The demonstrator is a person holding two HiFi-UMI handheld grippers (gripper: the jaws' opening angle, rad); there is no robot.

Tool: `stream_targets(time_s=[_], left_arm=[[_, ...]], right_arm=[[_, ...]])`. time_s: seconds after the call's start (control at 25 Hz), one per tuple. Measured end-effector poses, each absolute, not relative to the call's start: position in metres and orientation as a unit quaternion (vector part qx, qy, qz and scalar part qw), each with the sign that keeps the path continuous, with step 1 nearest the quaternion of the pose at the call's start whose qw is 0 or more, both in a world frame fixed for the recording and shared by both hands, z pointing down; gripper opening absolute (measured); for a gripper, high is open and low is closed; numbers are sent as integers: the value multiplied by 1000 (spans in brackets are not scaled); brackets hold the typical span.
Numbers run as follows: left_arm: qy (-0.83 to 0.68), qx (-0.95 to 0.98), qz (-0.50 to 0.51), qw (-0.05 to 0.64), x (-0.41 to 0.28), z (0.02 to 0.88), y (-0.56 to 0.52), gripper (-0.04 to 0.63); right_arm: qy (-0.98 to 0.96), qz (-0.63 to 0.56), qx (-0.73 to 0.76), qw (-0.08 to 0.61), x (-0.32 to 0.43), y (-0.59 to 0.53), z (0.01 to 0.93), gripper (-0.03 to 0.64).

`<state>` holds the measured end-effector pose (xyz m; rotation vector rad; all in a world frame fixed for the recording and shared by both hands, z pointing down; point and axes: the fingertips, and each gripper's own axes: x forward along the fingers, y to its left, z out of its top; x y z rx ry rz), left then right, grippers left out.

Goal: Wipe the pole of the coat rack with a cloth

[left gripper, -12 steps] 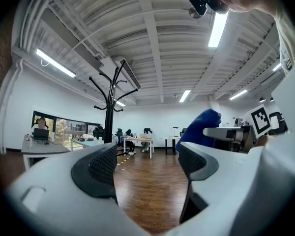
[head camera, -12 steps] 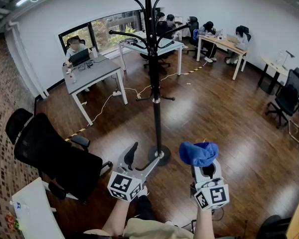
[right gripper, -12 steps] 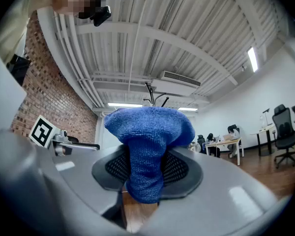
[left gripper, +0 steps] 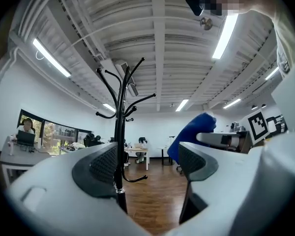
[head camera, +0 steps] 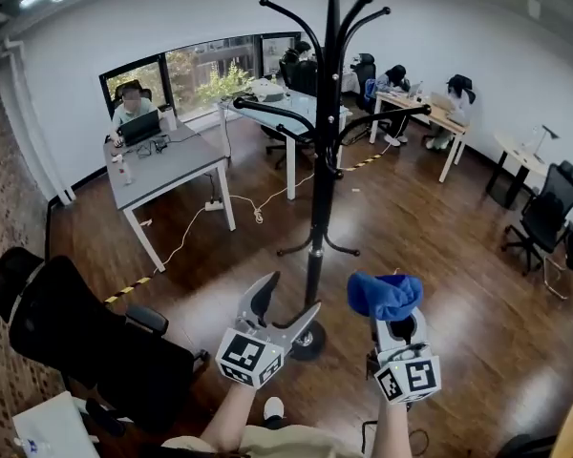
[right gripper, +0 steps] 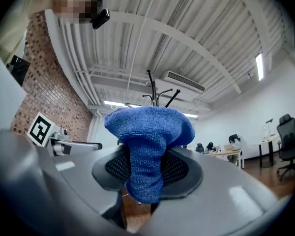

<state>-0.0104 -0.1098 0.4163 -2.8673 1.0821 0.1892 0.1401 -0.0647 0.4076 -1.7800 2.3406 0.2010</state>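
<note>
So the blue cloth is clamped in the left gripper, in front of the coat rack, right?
No: the blue cloth is clamped in the right gripper, in front of the coat rack; the right gripper view shows it. The left gripper is open.

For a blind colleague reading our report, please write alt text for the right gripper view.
A blue cloth is clamped between the jaws of the right gripper, bunching above them. Behind it rise the top hooks of the coat rack, with a brick wall at the left and office desks at the right.
</note>
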Motion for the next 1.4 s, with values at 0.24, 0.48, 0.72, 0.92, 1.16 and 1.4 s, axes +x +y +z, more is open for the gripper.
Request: stream_targets(time_s=[0.24, 0.48, 0.72, 0.92, 1.16, 1.4], left_arm=[[338, -939, 52, 37, -33, 427, -166, 360], [319, -946, 53, 33, -21, 416, -198, 360], [343, -937, 46, 41, -8, 404, -228, 356], [358, -932, 38, 42, 3, 402, -238, 354], [376, -925, 28, 52, -3, 400, -243, 354], [402, -914, 30, 47, -17, 403, -252, 354]], right_arm=[[795, 80, -596, 77, 101, -127, 404, 149], [792, 113, -595, 76, 116, -149, 377, 149], [793, 217, -559, 110, 144, -157, 273, 149], [783, 319, -521, 119, 139, -175, 164, 149], [739, 431, -499, 137, 112, -178, 54, 149], [723, 468, -484, 155, 85, -192, 8, 149]])
